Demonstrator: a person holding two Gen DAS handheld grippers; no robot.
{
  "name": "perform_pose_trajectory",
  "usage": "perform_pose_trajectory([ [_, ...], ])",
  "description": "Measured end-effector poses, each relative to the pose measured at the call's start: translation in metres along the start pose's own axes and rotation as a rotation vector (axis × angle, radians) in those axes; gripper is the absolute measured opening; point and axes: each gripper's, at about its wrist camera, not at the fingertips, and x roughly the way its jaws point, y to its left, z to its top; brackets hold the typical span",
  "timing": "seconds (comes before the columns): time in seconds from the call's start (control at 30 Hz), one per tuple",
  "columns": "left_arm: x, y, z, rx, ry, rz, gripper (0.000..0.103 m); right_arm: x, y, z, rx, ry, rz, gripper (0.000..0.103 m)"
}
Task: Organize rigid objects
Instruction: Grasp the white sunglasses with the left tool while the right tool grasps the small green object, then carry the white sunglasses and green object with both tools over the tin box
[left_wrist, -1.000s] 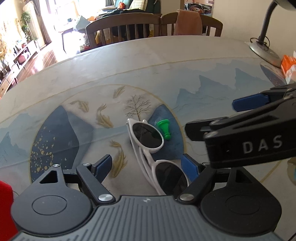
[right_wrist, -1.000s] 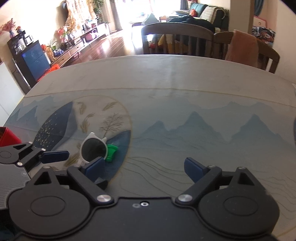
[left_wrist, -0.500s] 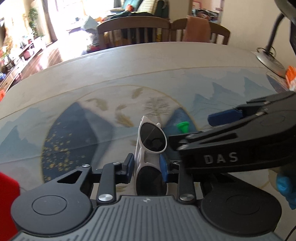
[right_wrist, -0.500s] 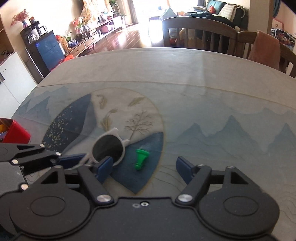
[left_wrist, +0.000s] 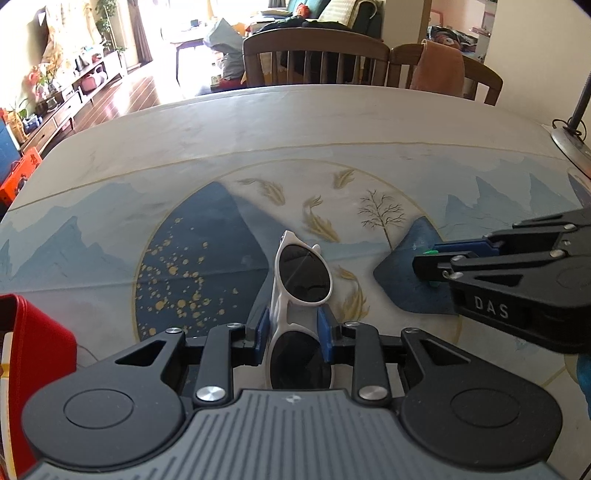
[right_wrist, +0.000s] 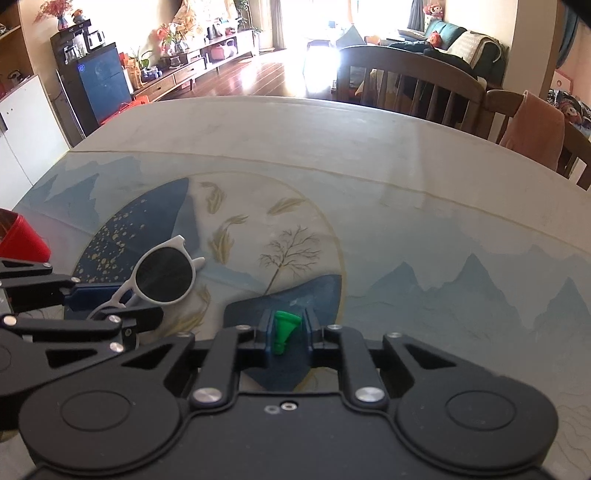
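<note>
Two hand-held black grippers with blue finger pads work side by side over a round table covered in a painted cloth (left_wrist: 332, 122) of blue mountains, gold fish and a bare tree. Nearest the left wrist camera, the left gripper (left_wrist: 294, 334) has its fingers clamped on a pair of white plastic sunglasses with dark round lenses (left_wrist: 301, 291), the pads pressing the frame at the bridge between the two lenses; one lens sits back between the fingers, the other sticks out forward over the gold fish print. Beside it, the right gripper (right_wrist: 286, 334) has its fingers together on a small green plastic pawn-shaped piece (right_wrist: 282, 330), held with its flared end pointing away from the camera, above the dark blue patch of the cloth (from the left view only slivers of green show between those pads). At the left edge of both views, close to the left gripper, stands a red box (left_wrist: 35, 369); what it holds cannot be told. Further out, the cloth runs bare to the table's far rim. Beyond the rim stand two dark wooden chairs (left_wrist: 314, 59), one with a pinkish towel (left_wrist: 437, 68) draped over its back. A metal lamp base (left_wrist: 570, 142) rests at the table's right edge
</note>
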Motion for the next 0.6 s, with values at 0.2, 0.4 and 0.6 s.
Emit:
perform_pose_trajectory([
  [0.2, -0.004, 0.010, -0.002, -0.063, 0.035, -0.028, 0.027, -0.018, 0.007, -0.008, 0.011, -0.013, 0.031, 0.014],
  [0.4, -0.014, 0.023, -0.010, -0.122, 0.065, -0.037, 0.027, -0.040, 0.015, -0.019, 0.030, -0.024, 0.060, 0.014],
  [0.6, -0.037, 0.029, -0.019, -0.144, 0.056, -0.051, 0.027, -0.065, 0.028, -0.029, 0.042, -0.036, 0.083, 0.014],
])
